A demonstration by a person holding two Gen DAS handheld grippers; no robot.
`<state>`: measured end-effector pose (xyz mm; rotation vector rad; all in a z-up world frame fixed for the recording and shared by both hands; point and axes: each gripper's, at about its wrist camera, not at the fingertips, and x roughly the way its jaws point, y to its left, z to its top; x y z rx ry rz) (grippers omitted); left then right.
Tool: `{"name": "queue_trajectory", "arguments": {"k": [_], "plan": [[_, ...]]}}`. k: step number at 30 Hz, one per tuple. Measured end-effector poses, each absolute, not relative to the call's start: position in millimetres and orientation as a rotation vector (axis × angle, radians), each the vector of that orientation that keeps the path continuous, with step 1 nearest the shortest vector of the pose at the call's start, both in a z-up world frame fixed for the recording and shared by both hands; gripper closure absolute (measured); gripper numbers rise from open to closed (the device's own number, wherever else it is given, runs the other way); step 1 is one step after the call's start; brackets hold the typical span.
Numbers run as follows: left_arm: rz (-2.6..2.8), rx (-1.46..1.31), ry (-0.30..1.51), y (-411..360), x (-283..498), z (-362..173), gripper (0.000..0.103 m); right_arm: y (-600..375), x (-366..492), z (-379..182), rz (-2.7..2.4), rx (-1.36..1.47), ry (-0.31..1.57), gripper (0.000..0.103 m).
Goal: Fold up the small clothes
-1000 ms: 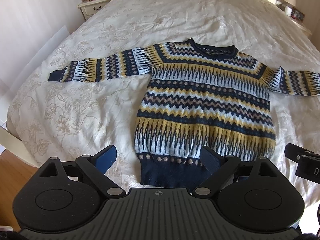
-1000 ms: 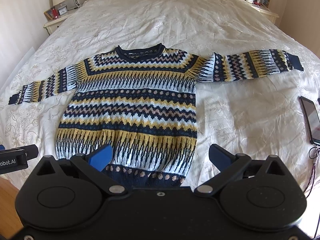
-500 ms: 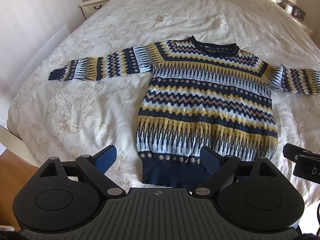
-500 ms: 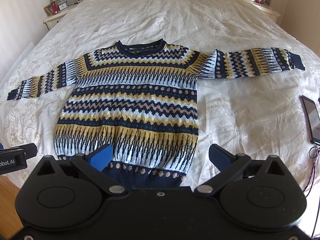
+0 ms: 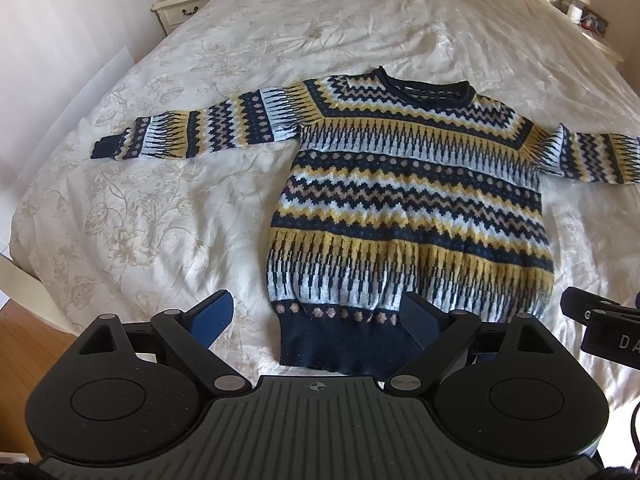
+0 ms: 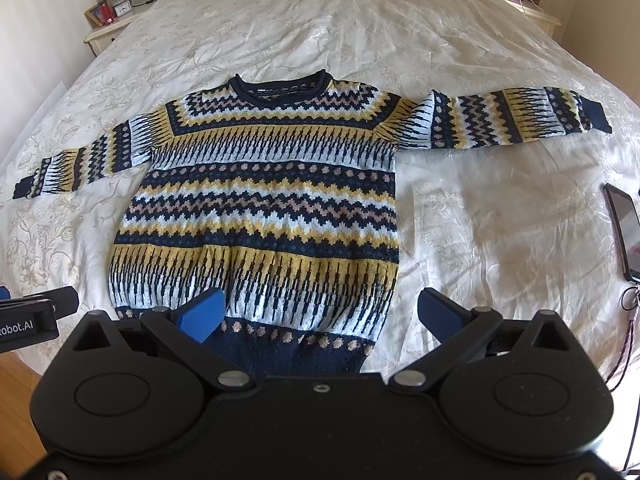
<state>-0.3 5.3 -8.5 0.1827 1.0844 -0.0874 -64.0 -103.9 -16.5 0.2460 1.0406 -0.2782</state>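
A navy, yellow and pale-blue patterned sweater [image 5: 408, 200] lies flat on the bed, face up, both sleeves spread out to the sides, navy hem nearest me. It also shows in the right wrist view [image 6: 260, 208]. My left gripper [image 5: 316, 318] is open and empty, hovering above the hem's left corner. My right gripper [image 6: 320, 314] is open and empty, above the hem's right part. Each gripper's body shows at the other view's edge.
The bed has a cream floral bedspread [image 5: 140, 208]. A phone [image 6: 624, 236] lies on it at the right edge with a cable. Nightstands with lamps stand at the far left [image 5: 180, 4] and far right [image 6: 528, 4]. Wooden floor [image 5: 28, 344] lies below the bed's near left corner.
Both grippers have moved slightly forward and lower toward the sweater's hem. The sweater has not moved.
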Motion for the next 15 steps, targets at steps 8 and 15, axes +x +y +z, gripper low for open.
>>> {"name": "queue_trajectory", "arguments": {"k": [8,15], "plan": [[-0.082,0.179,1.092,6.8,2.4,-11.7,0.012,-100.5,-60.5,-18.2,-0.273,0.245,1.047,0.001],[-0.077,0.18,1.103,7.4,8.1,-13.4,0.012,-100.0,-56.2,-20.9,-0.267,0.247,1.059,0.001]]}}
